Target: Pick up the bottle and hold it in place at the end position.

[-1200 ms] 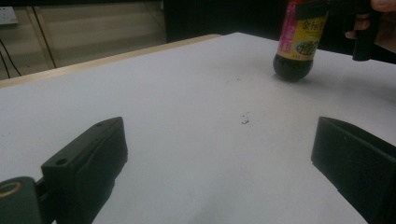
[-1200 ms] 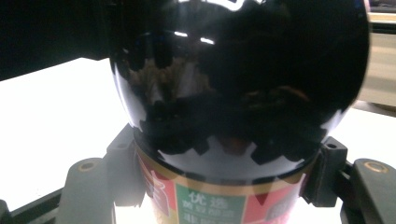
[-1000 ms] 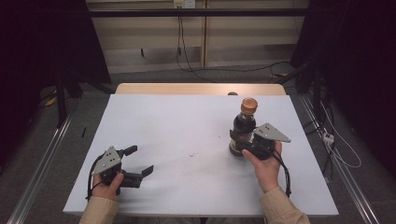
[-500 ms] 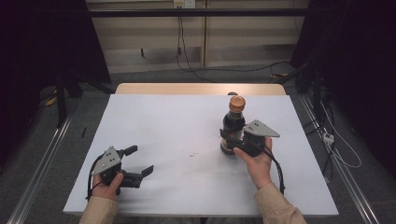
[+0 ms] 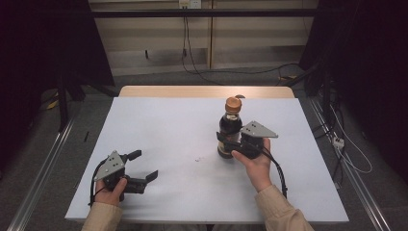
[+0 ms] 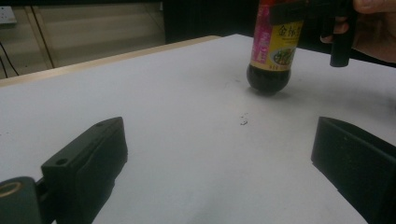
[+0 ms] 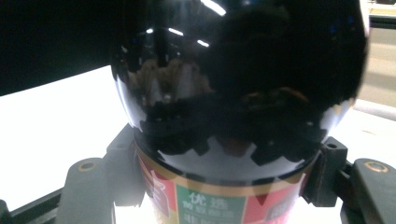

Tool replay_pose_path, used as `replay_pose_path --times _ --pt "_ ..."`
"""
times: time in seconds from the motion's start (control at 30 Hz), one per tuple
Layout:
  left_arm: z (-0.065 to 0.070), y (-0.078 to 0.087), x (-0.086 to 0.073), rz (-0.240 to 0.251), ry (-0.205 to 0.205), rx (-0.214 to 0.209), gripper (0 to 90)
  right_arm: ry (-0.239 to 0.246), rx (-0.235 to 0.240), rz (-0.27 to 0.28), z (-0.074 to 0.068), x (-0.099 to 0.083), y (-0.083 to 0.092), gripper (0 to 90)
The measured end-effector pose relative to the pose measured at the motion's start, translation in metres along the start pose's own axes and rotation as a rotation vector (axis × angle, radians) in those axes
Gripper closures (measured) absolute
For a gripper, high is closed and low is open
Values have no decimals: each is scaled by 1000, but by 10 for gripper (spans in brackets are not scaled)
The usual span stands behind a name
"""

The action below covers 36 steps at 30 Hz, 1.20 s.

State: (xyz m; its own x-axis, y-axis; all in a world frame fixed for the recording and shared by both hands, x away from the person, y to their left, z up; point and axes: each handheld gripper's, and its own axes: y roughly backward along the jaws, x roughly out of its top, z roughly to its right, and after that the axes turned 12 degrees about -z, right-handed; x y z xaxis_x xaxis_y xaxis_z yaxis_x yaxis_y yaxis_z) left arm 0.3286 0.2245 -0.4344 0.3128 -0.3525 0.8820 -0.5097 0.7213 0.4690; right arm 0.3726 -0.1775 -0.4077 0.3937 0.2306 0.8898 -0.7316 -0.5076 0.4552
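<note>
A dark sauce bottle [image 5: 230,126] with an orange cap [image 5: 233,103] and a red and green label stands right of the table's middle. My right gripper [image 5: 226,144] is shut on its lower body, one jaw on each side. Through the right gripper view the glossy bottle [image 7: 238,93] looms close, clamped between the jaws. The left gripper view has the bottle [image 6: 273,46] leaning slightly, its base at or just above the white surface. At the front left my left gripper [image 5: 143,166] rests open on the table, nothing between its fingers [image 6: 84,163].
The white table [image 5: 168,120] has a wooden strip [image 5: 192,91] along its far edge. A small dark speck [image 5: 198,159] lies near the middle. Metal rails [image 5: 43,163] run along both sides, and cables [image 5: 346,154] lie on the floor to the right.
My right gripper has carried the bottle leftward, toward the table's middle. The left gripper has stayed where it was.
</note>
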Motion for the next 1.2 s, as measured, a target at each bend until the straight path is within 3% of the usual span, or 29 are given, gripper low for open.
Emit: replay_pose_path --times 0.43,1.2 --pt "1 0 0 4 3 -4 35 8 9 0 -10 9 -23 305" --pt "0 0 0 5 3 -7 35 12 17 0 -10 19 -59 305"
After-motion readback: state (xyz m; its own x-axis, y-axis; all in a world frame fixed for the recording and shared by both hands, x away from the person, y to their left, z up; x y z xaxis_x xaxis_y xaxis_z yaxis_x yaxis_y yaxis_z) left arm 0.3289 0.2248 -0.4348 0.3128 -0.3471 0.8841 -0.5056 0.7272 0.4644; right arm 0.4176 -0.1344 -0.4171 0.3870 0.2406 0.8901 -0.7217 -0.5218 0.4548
